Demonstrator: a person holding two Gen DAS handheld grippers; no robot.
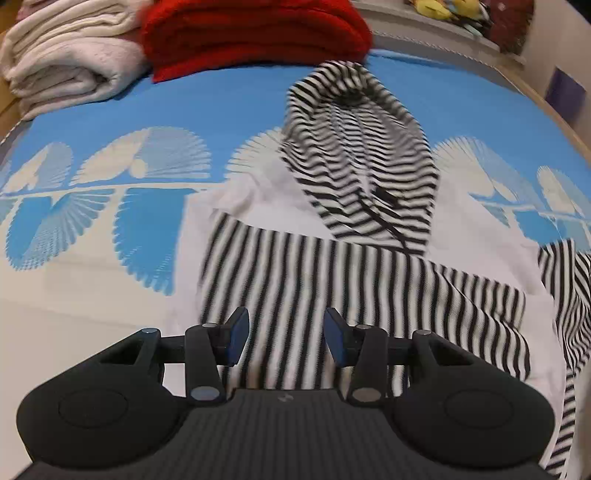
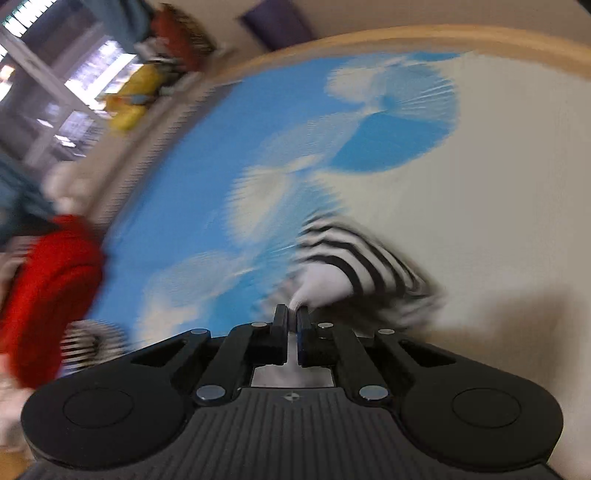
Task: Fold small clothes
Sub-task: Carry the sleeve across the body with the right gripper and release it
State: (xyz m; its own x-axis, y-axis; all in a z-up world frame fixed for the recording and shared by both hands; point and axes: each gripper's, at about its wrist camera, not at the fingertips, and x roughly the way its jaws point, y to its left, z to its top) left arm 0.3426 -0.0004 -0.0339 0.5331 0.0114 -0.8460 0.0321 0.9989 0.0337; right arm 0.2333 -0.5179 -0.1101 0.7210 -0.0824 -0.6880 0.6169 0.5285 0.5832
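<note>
Hoodie (image 1: 332,258), striped black and white, lies spread across the middle of the left wrist frame on the blue and white bedspread (image 1: 110,229), hood (image 1: 362,155) pointing toward the top and nothing looking properly folded yet, so the task seems barely under way. Left gripper (image 1: 286,338) hangs over the lower body with jaws wide and holding nothing, while the right gripper (image 2: 291,325) has jaws pinched tight on a striped sleeve (image 2: 354,269), centre-right of a very blurred view. Red stack (image 1: 255,33) and cream stack (image 1: 66,55) at upper left look already folded.
</note>
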